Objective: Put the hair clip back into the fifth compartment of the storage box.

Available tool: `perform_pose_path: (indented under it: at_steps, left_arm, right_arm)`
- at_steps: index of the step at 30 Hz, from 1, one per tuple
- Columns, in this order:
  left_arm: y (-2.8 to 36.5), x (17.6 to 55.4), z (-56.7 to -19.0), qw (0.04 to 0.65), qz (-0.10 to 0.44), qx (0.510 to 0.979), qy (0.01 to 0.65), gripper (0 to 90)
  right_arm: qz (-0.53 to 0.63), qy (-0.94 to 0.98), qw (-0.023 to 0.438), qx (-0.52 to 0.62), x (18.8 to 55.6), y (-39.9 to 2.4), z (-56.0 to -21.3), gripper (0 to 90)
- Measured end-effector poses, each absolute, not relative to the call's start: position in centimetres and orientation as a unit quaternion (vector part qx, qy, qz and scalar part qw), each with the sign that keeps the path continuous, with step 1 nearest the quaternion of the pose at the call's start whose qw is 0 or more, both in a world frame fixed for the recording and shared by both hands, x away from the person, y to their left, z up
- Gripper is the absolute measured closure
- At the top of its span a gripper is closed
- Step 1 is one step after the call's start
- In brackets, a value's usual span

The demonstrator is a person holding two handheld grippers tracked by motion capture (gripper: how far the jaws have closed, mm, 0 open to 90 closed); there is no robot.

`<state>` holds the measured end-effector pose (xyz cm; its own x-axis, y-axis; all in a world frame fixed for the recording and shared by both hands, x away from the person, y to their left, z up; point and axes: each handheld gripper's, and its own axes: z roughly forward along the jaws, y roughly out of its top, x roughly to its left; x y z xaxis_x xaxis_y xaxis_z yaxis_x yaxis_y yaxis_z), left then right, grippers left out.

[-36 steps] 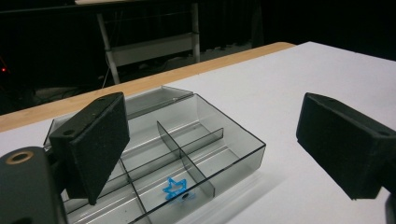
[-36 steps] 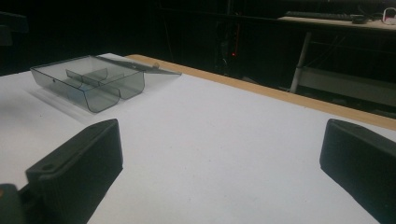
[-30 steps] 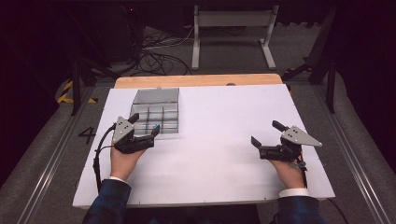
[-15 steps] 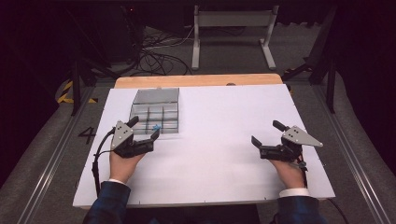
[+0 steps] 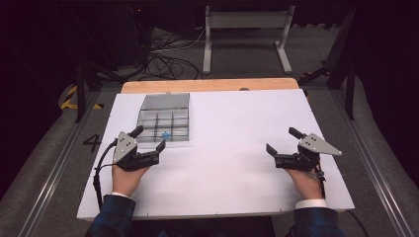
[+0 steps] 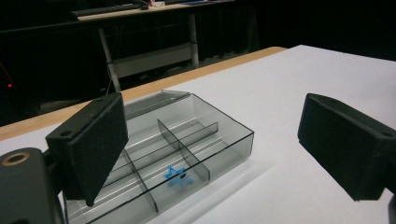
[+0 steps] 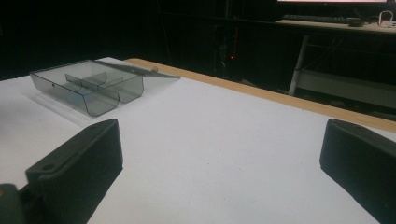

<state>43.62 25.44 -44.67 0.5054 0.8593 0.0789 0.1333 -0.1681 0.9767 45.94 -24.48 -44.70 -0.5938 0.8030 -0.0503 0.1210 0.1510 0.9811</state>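
Note:
A clear grey plastic organizer box (image 5: 164,109) with several compartments lies open on the white table top, left of centre. A small blue piece (image 5: 166,134) rests in a near compartment, seen as a blue piece (image 6: 177,175) in the left gripper view. My left gripper (image 5: 148,138) stands open just in front of the box (image 6: 196,121), nothing between its jaws. My right gripper (image 5: 281,140) is open over bare table at the right, far from the box (image 7: 88,88).
The white sheet (image 5: 232,148) covers a wooden table whose far edge (image 5: 212,85) shows. Dark floor with cables (image 5: 163,54) and a metal stand (image 5: 244,29) lie beyond. Bare white surface (image 7: 224,140) spreads between the two grippers.
My left gripper has drawn back toward the near edge, away from the box, uncovering the blue piece in its compartment. The right gripper has barely moved.

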Motion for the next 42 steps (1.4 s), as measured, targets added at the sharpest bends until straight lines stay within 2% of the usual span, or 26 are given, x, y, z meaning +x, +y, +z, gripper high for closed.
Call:
perform_pose_path:
  at_steps: [42]
  left_arm:
    - [27.4,41.7,-45.6,0.546,0.348,0.673,0.358,7.4]
  right_arm:
    - [0.555,0.697,0.314,0.329,46.1,-24.2,-45.2,0.1]
